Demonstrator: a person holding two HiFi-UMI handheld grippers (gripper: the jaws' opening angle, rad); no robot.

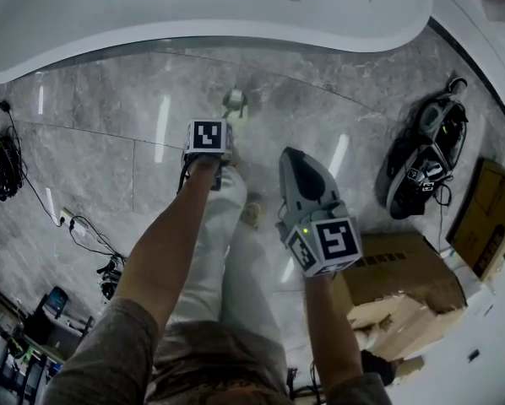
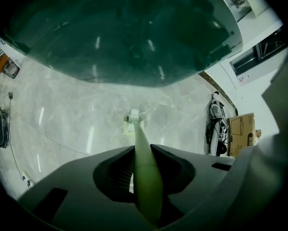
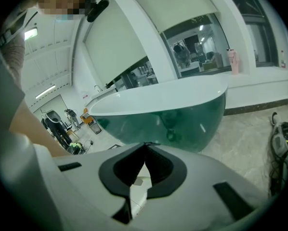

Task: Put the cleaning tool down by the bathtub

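Quick status from my end. Nearest to me, the left gripper (image 2: 143, 148) has its fingers (image 2: 175, 167) pinched narrow on the pale green handle (image 2: 146, 177) of the cleaning tool. The handle fills the gap between them, so that's a solid hold. The right gripper (image 3: 145, 145) hangs off to the right with its fingers (image 3: 168, 170) tip to tip and nothing in them, so it's just along for the ride.

Following the handle outward, it runs down and away to the tool's head (image 1: 234, 104). The head looks to be sitting on the grey tiled floor (image 1: 109, 99), a bit short of the bathtub (image 1: 193, 7) that curves across the far side. I can't swear the head has weight on it, but both views put it right at floor level.

My read is that the carrying part is done and I'm at the actual put-down. The head is where it should be, but the handle is up in my grip. The next move means tipping the handle down until it lies on the tiles alongside the tub, or leaning it on the tub wall. I'd only spread the fingers once something else is taking the weight, because if I let go early the thing will flop and clatter.

I also want to drop it away from my own legs and shoes. There's room for that: the cables (image 1: 84, 226) are well off to the left and the cardboard boxes (image 1: 396, 268) are near right, both well clear of the spot.
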